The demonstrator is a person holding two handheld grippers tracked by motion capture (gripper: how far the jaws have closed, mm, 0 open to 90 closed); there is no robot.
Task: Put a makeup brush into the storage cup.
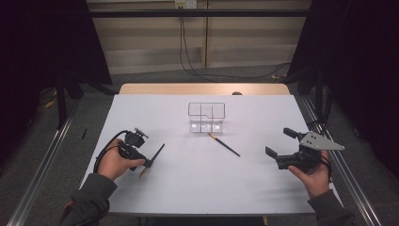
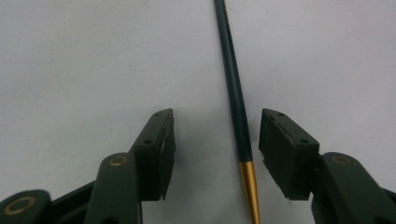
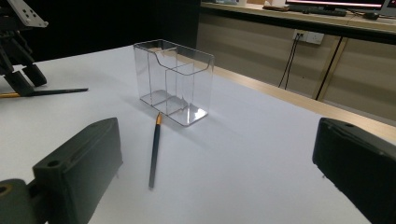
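Observation:
A dark brush with a gold ferrule [image 2: 236, 93] lies on the white table between the jaws of my left gripper [image 2: 215, 135], nearer the right jaw; the jaws stand apart and do not touch it. From above, that brush [image 1: 154, 157] lies at the table's left, under my left gripper [image 1: 145, 164]. A second brush [image 1: 225, 144] lies just in front of a clear divided holder [image 1: 207, 117] at mid-table. My right gripper [image 1: 279, 141] hovers wide open at the right, nothing in it. Its own view looks past its jaws [image 3: 215, 158] at the second brush [image 3: 154, 149] and the holder [image 3: 173, 81].
The white table [image 1: 197, 188] ends in a wooden strip [image 1: 202, 88] at the far side. Black cables [image 1: 188, 56] hang down the wall behind. The left gripper [image 3: 18, 51] and its brush [image 3: 46, 92] appear far left in the right gripper view.

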